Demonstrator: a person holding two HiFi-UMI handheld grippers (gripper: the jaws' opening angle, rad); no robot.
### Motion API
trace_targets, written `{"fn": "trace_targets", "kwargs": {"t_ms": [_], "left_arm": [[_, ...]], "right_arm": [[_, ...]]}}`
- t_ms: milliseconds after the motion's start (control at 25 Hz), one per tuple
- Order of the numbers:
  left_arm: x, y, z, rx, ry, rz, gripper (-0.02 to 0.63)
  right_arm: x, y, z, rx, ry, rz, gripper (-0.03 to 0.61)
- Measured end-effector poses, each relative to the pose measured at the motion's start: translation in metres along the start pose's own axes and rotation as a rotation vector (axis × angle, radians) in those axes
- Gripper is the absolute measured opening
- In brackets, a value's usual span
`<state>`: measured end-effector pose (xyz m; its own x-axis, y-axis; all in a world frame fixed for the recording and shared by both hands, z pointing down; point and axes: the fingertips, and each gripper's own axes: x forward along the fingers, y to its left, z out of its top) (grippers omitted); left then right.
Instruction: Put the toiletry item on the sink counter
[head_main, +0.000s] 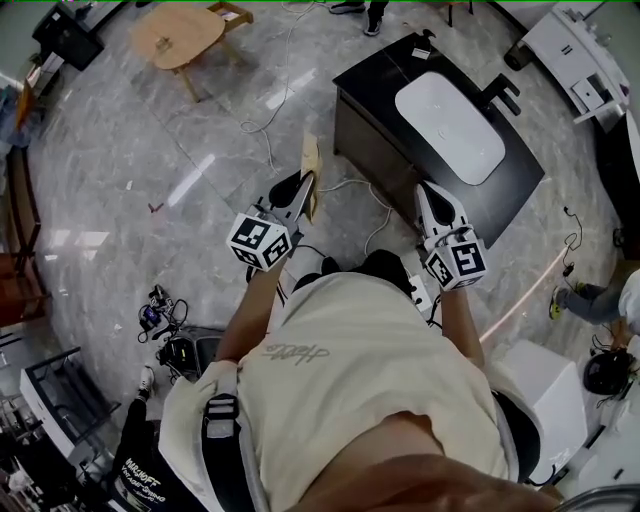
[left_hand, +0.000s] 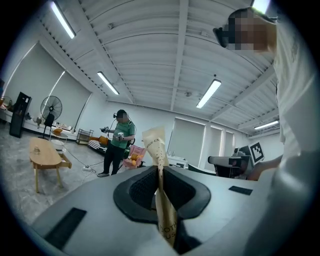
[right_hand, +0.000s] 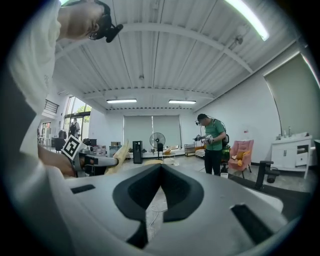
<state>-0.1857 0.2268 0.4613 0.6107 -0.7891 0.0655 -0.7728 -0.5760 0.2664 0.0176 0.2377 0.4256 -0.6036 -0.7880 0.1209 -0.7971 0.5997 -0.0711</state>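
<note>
My left gripper (head_main: 299, 190) is shut on a flat beige toiletry packet (head_main: 311, 168), held upright above the floor in the head view. In the left gripper view the packet (left_hand: 157, 147) sticks up between the closed jaws of the left gripper (left_hand: 160, 172). The black sink counter (head_main: 378, 82) with its white basin (head_main: 450, 125) and black faucet (head_main: 503, 94) stands ahead and to the right. My right gripper (head_main: 431, 198) hovers at the counter's near edge; its jaws (right_hand: 160, 167) meet with nothing between them. The right gripper view also catches the left gripper (right_hand: 97, 161) and the packet (right_hand: 120, 152).
A wooden table (head_main: 180, 35) stands far left on the marble floor, and cables (head_main: 268, 112) trail in front of the counter. A white cabinet (head_main: 575, 50) is at the back right, a white box (head_main: 530, 378) near right. A person in green (left_hand: 119, 142) stands farther off.
</note>
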Motion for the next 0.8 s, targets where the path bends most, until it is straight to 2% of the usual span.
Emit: {"fn": "trace_targets", "kwargs": {"t_ms": [320, 520, 680, 800], "left_arm": [[0.006, 0.014, -0.020, -0.018, 0.083, -0.011, 0.032], [0.045, 0.017, -0.020, 0.004, 0.120, -0.050, 0.032], [0.081, 0.022, -0.011, 0.011, 0.123, -0.056, 0.032], [0.107, 0.031, -0.009, -0.001, 0.142, -0.043, 0.032]], "right_arm": [[0.020, 0.006, -0.025, 0.061, 0.048, 0.019, -0.006], [0.032, -0.025, -0.039, 0.107, 0.062, -0.011, -0.006], [0.057, -0.061, -0.043, 0.194, 0.028, -0.008, -0.006], [0.085, -0.087, -0.029, 0.150, 0.000, 0.015, -0.005]]}}
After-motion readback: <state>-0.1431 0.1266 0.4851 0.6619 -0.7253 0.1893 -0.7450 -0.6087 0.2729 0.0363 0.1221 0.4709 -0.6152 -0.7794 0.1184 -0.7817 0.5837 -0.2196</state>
